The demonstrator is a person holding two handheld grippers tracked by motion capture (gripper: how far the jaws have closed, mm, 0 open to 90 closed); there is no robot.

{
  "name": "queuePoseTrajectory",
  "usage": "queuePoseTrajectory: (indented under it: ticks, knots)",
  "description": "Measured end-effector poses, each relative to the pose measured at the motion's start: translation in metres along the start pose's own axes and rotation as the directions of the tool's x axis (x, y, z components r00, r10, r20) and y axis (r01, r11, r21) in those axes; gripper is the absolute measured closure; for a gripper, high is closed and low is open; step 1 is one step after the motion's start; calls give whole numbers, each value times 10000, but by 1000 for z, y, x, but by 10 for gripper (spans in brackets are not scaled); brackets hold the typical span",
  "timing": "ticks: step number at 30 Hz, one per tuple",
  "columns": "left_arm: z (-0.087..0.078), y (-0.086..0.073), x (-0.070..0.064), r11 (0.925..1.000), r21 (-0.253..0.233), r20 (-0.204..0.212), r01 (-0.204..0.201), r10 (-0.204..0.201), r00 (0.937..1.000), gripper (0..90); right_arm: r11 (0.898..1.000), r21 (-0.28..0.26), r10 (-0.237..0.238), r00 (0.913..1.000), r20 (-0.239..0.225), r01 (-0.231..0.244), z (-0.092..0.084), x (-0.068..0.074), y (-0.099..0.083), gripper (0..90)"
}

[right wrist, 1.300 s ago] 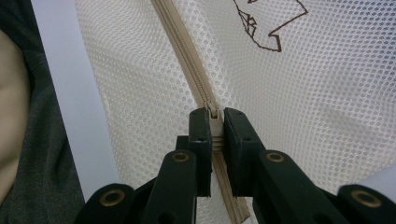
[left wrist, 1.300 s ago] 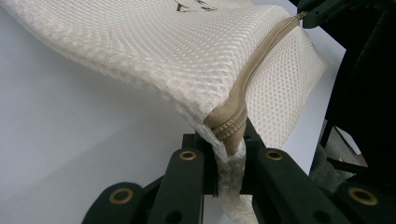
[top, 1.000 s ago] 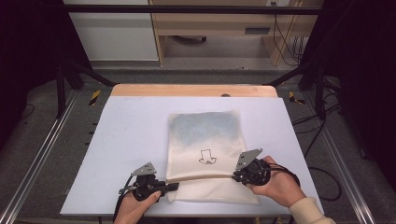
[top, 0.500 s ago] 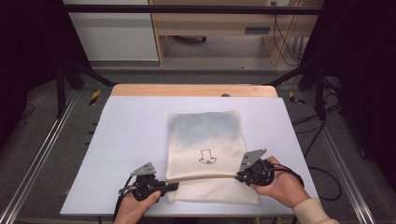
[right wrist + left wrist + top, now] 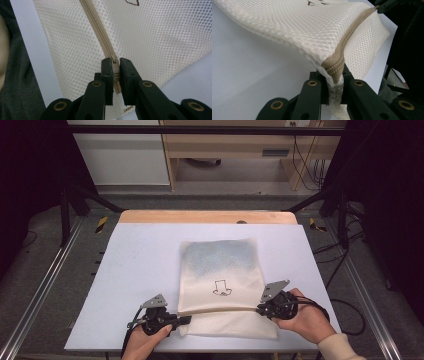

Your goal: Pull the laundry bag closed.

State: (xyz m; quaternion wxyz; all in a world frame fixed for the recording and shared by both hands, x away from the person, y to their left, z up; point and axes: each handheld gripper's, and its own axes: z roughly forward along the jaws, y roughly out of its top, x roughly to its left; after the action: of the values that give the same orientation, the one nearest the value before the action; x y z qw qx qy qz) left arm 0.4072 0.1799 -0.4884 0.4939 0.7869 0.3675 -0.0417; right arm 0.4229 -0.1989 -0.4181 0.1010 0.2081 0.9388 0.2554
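A cream mesh bag (image 5: 222, 280) lies flat on the white counter (image 5: 135, 265), its long side running away from the person and its zip (image 5: 220, 310) crossing it from side to side near the close edge. That zip line is what matters here: it stretches straight between the two tools, one at each end. The left tool (image 5: 186, 320) sits at the bag's left edge, its jaws clamped on the fabric corner where the zip tape ends (image 5: 333, 71), the mesh bunched and lifted a little there. The right tool (image 5: 261, 309) sits at the bag's right edge, and in the right gripper view its jaws are pressed together on the zip pull (image 5: 115, 65), with the closed teeth running away from it toward the other hand. So the pull is at the right end, the anchor at the left, and the zip's axis lies along the line joining them. I judge that opening the bag means drawing the right tool leftward along that line toward the left one, while the left holds the corner taut; if the right hand drifts off the line, the mesh will likely pucker and the slider bind.
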Motion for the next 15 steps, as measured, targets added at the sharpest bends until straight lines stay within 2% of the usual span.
queuePoseTrajectory:
  ticks: [15]
  knots:
    - [-1,0,1,10000,-21,7,3,-3,10000,838,9998,26,211,9998,36,-211,-4,-2,-9,822]
